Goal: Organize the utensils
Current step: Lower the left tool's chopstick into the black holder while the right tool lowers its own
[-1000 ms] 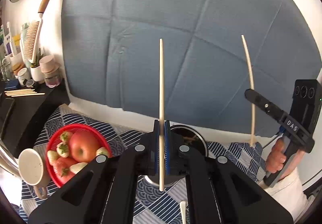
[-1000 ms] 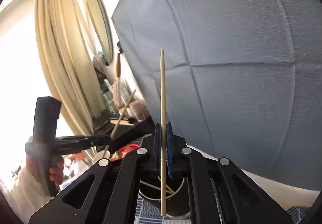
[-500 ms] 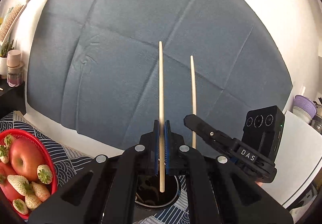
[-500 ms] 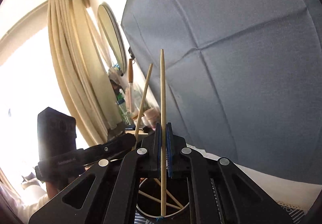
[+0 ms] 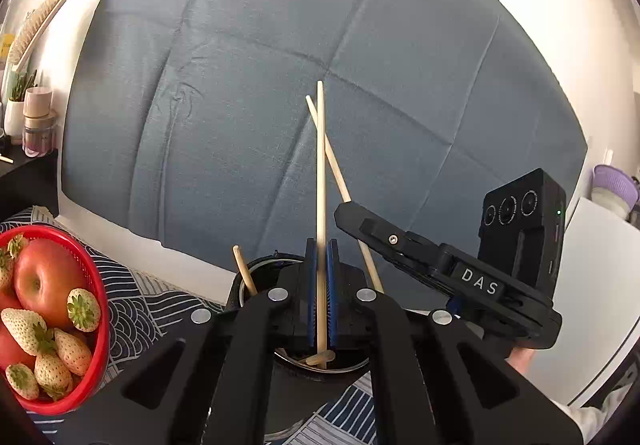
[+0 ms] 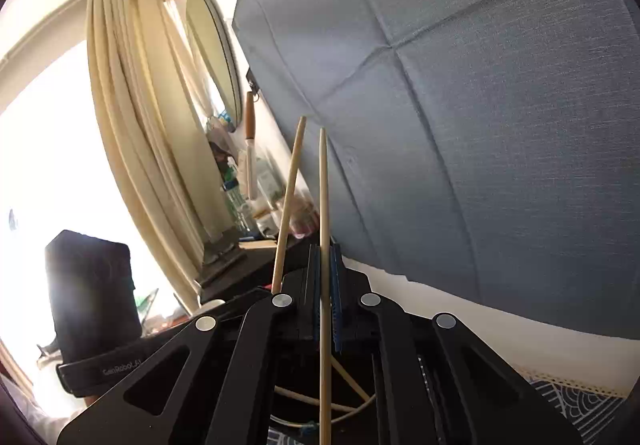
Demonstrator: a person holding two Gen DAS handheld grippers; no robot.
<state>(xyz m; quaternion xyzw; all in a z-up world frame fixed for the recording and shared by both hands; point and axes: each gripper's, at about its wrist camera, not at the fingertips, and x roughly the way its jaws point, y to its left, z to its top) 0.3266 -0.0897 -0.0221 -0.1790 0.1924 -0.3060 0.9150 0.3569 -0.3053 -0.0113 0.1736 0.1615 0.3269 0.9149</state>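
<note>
The left gripper [image 5: 320,257] is clamped on one chopstick [image 5: 320,173], which stands upright with its long axis vertical, its top end against the blue fabric panel [image 5: 280,65] behind and its bottom end down inside the dark round holder [image 5: 260,265] directly below the jaws. The right gripper [image 6: 326,285] is likewise pinched tight on a second chopstick [image 6: 323,205], also near vertical, its pointed tip up and its lower end reaching toward the holder's opening. From the left wrist view, the right gripper comes in from the right side, and its stick leans up and to the left so that it crosses behind the left one near the top. In that view, two more sticks are in the holder: one [image 5: 245,271] leaning out over the left rim and one lying near the bottom by the held stick's end. The right wrist view also shows two loose sticks crossing inside it. That makes four chopsticks, two held and two in the holder. To the left sits one red basket [image 5: 100,325] with an apple [image 5: 44,281] and several pale strawberries, on a patterned cloth [image 5: 140,297].
</note>
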